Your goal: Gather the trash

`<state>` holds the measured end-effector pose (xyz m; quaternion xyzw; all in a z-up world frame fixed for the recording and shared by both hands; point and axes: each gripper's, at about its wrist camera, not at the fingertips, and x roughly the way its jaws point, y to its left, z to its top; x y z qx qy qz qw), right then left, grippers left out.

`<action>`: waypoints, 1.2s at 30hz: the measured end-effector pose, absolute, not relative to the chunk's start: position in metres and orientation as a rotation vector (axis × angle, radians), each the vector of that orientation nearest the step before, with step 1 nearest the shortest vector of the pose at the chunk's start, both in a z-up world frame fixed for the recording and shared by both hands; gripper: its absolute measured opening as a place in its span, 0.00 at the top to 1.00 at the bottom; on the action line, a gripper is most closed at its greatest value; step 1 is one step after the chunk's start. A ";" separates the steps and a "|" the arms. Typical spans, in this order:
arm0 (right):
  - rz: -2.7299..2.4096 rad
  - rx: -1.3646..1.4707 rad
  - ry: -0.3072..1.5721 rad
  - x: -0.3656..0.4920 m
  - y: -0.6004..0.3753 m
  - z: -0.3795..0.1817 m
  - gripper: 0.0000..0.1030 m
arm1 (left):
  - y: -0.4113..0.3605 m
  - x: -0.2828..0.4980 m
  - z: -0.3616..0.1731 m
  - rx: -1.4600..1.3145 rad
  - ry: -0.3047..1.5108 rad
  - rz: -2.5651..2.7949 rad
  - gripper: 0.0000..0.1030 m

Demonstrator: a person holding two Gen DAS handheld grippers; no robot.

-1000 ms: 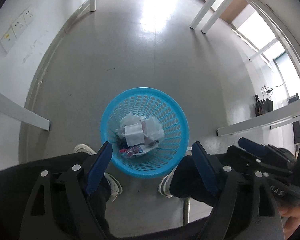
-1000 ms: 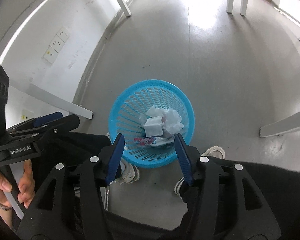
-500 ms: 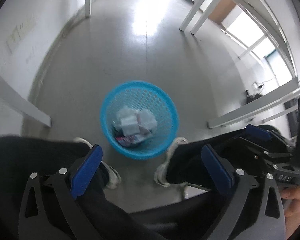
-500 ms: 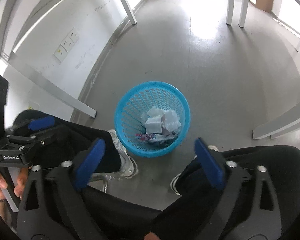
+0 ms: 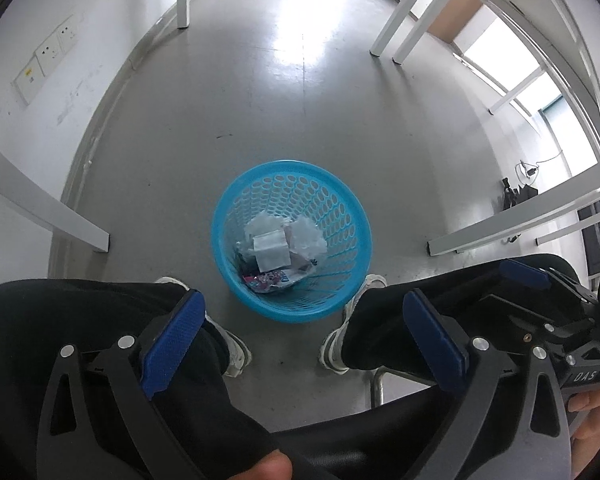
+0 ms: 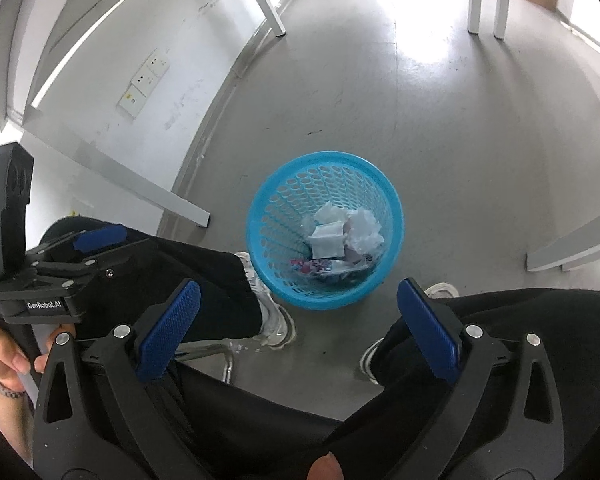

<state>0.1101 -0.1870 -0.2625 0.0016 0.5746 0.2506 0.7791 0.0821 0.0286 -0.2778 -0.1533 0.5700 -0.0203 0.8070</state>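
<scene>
A blue perforated plastic bin [image 5: 342, 216] [image 6: 388, 196] stands on the grey floor between a seated person's feet. Inside lie crumpled white paper [image 5: 306, 236] [image 6: 364, 230], a folded white slip [image 5: 272, 252] and a pink-and-blue wrapper [image 5: 270, 280] [image 6: 312, 266]. My left gripper [image 5: 300, 340] hangs above the person's knees, short of the bin, open wide with nothing between its blue pads. My right gripper [image 6: 298, 328] is likewise open and empty above the knees. Each gripper also shows at the edge of the other's view.
The person's black-trousered legs [image 5: 80, 320] [image 6: 520, 320] and white shoes [image 5: 340, 336] flank the bin. White table legs [image 5: 40, 208] [image 6: 152, 188] and beams [image 5: 520, 224] stand left and right. A chair's metal foot [image 6: 220, 352] is below. A wall with sockets [image 6: 144, 80] runs along the left.
Both grippers opened from partly closed to wide. Both pulled up and back, so the bin looks smaller and farther. The trash lies in the bin as before.
</scene>
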 end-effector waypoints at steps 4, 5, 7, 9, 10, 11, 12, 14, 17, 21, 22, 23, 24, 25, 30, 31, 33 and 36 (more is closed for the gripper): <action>0.544 0.017 1.248 0.113 -0.186 -0.264 0.08 | 0.033 0.086 -0.277 -0.331 1.206 -0.009 0.06; 0.543 0.015 1.249 0.114 -0.186 -0.265 0.08 | 0.034 0.087 -0.276 -0.335 1.198 -0.011 0.06; 0.545 0.018 1.253 0.114 -0.185 -0.266 0.08 | 0.037 0.088 -0.277 -0.345 1.195 -0.021 0.06; 0.549 0.022 1.258 0.115 -0.185 -0.266 0.08 | 0.036 0.089 -0.277 -0.342 1.193 -0.032 0.06; 0.550 0.022 1.260 0.116 -0.185 -0.267 0.08 | 0.037 0.090 -0.278 -0.340 1.194 -0.034 0.06; 0.551 0.025 1.262 0.117 -0.185 -0.267 0.08 | 0.037 0.090 -0.279 -0.339 1.195 -0.033 0.06; 0.551 0.028 1.265 0.119 -0.185 -0.268 0.08 | 0.037 0.091 -0.281 -0.337 1.199 -0.030 0.06; 0.548 0.037 1.265 0.122 -0.186 -0.268 0.08 | 0.038 0.092 -0.282 -0.337 1.203 -0.028 0.06; 0.545 0.048 1.271 0.126 -0.187 -0.270 0.08 | 0.038 0.094 -0.284 -0.343 1.207 -0.030 0.06; 0.548 0.051 1.281 0.128 -0.186 -0.274 0.08 | 0.037 0.096 -0.290 -0.338 1.223 -0.028 0.06; 0.548 0.054 1.282 0.128 -0.186 -0.275 0.08 | 0.037 0.096 -0.291 -0.337 1.226 -0.030 0.06; 0.549 0.058 1.284 0.129 -0.186 -0.275 0.08 | 0.037 0.096 -0.290 -0.337 1.228 -0.031 0.06; 0.548 0.061 1.285 0.130 -0.186 -0.274 0.08 | 0.037 0.097 -0.290 -0.340 1.230 -0.031 0.06; 0.546 0.066 1.285 0.131 -0.187 -0.275 0.08 | 0.037 0.097 -0.291 -0.342 1.230 -0.032 0.06; 0.546 0.097 1.295 0.134 -0.190 -0.279 0.08 | 0.038 0.097 -0.293 -0.338 1.233 -0.031 0.06; 0.546 0.099 1.297 0.135 -0.190 -0.280 0.08 | 0.038 0.097 -0.293 -0.340 1.233 -0.033 0.06; 0.546 0.096 1.297 0.134 -0.190 -0.280 0.08 | 0.038 0.098 -0.293 -0.347 1.232 -0.037 0.06; 0.544 0.096 1.297 0.135 -0.190 -0.280 0.08 | 0.038 0.097 -0.294 -0.356 1.230 -0.036 0.06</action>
